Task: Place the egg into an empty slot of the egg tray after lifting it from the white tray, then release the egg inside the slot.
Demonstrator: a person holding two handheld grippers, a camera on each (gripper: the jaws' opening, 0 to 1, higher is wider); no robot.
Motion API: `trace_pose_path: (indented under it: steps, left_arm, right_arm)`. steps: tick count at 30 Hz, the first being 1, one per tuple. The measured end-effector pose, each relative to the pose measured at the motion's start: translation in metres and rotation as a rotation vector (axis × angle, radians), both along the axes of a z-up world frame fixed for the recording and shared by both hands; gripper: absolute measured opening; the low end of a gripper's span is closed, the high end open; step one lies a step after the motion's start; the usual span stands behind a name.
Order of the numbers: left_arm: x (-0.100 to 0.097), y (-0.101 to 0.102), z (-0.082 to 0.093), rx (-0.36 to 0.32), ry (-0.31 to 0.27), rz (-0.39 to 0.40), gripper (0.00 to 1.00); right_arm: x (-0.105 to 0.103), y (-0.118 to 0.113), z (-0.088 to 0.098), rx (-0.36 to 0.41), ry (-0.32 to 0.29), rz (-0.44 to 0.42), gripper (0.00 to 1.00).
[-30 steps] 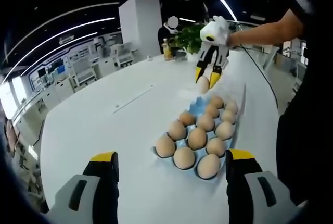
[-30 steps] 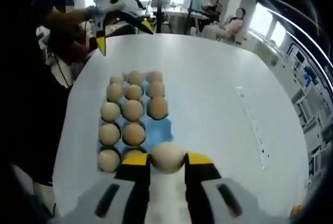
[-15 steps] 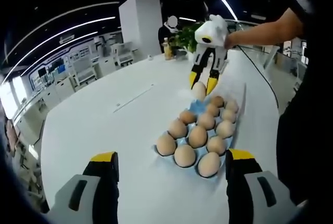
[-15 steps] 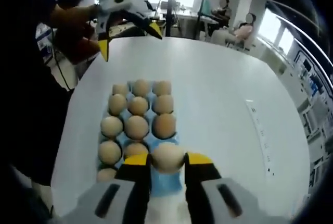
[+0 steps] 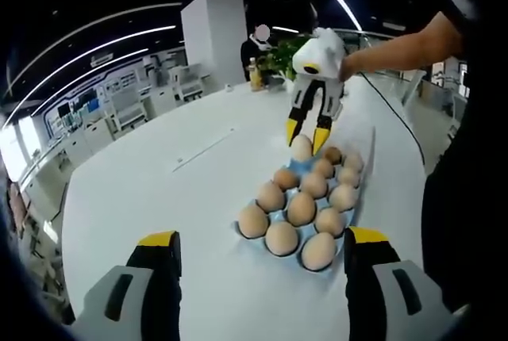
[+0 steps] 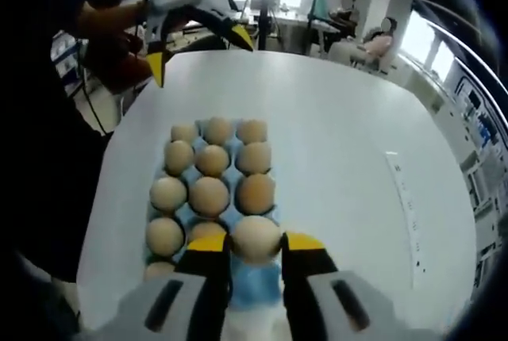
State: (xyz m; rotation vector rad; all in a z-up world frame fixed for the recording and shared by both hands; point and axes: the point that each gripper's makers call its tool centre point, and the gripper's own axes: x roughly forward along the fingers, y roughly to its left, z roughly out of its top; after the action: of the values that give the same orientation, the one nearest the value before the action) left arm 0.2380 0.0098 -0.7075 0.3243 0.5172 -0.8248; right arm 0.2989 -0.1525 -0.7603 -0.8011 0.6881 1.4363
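A blue egg tray (image 5: 295,166) holding several brown eggs lies on the white table. My right gripper (image 6: 255,243) is shut on a pale egg (image 6: 255,236) and holds it low over the tray's (image 6: 252,287) near end, just behind a filled row. From the left gripper view, that right gripper (image 5: 305,135) points down with the egg (image 5: 302,148) at the tray's far end. My left gripper (image 5: 262,238) stands open in front of the tray, with nothing between its fingers. Seen from the right gripper view, the left gripper (image 6: 198,51) hovers open beyond the tray.
The white oval table (image 5: 151,190) has bare room to the left of the tray. A potted plant (image 5: 282,54) and a bottle stand at its far edge. A person's arm (image 5: 397,47) reaches in from the right. People sit beyond the table (image 6: 373,36).
My right gripper has carried the egg inward over the tray and a little lower. The left gripper has stayed open and still.
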Motion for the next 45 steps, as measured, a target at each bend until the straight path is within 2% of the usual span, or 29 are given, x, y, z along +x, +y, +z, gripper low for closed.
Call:
trace_pose_path:
  steps: [39,45]
  left_arm:
    - [0.001,0.005,0.001,0.012,0.001,0.007,0.86]
    - [0.001,0.005,0.001,0.015,0.001,0.006,0.86]
  right_arm:
    - [0.003,0.003,-0.035,-0.1,0.036,0.043,0.25]
    - [0.005,0.002,-0.034,-0.095,0.052,0.034,0.25]
